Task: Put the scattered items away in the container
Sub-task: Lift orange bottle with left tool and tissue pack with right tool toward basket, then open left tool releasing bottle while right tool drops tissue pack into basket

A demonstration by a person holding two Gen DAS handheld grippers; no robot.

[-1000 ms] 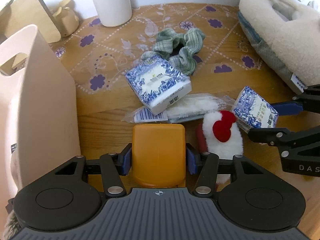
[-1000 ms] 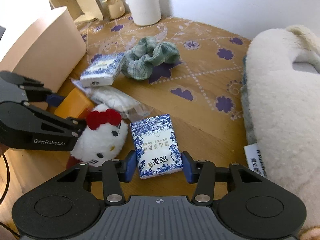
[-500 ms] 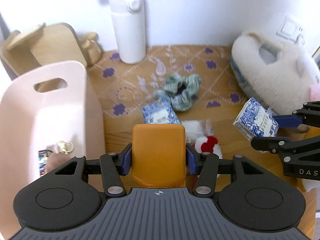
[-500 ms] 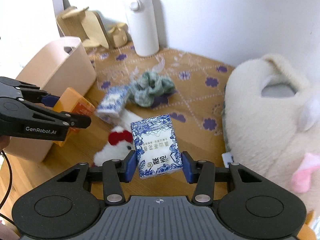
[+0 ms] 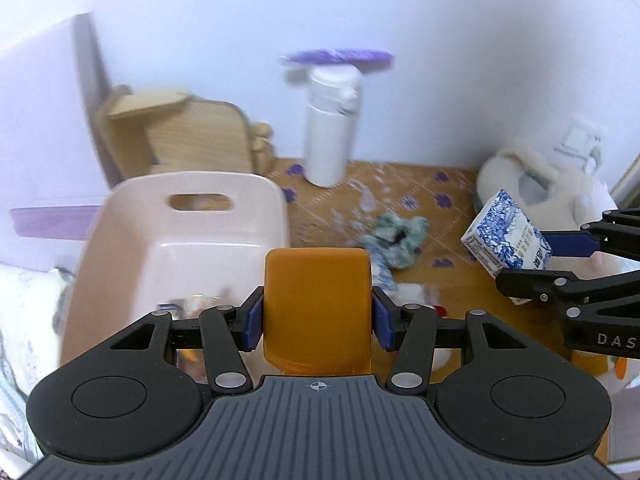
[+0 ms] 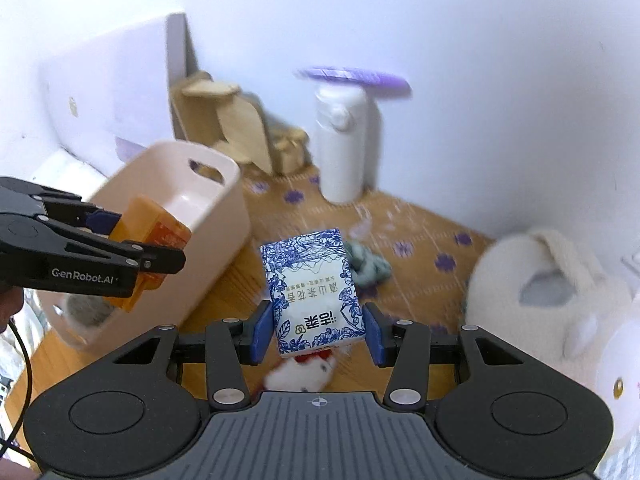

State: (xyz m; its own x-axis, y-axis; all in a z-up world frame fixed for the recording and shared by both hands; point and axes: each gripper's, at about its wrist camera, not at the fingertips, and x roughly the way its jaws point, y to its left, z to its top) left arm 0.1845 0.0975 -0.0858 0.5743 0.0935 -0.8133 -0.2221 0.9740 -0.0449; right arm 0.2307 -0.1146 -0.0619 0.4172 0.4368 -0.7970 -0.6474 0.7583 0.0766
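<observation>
A: What's diff vs a sec ago?
B: Both grippers went up w/ their loads; table sits far below now, pink bin (image 5: pixel 188 216) shows its open top.
A: Left gripper (image 5: pixel 316 322)?
B: Abt half open, blue pads clamped on the orange box (image 5: pixel 316 308), held in the air beside the bin's right wall.
A: Right gripper (image 6: pixel 318 330)?
B: Same, half open, gripping the blue-white tissue pack (image 6: pixel 314 292) over the table (image 6: pixel 416 240). Green scrunchie (image 5: pixel 396 240) & white plush toy (image 6: pixel 300 374) lie on the table.
</observation>
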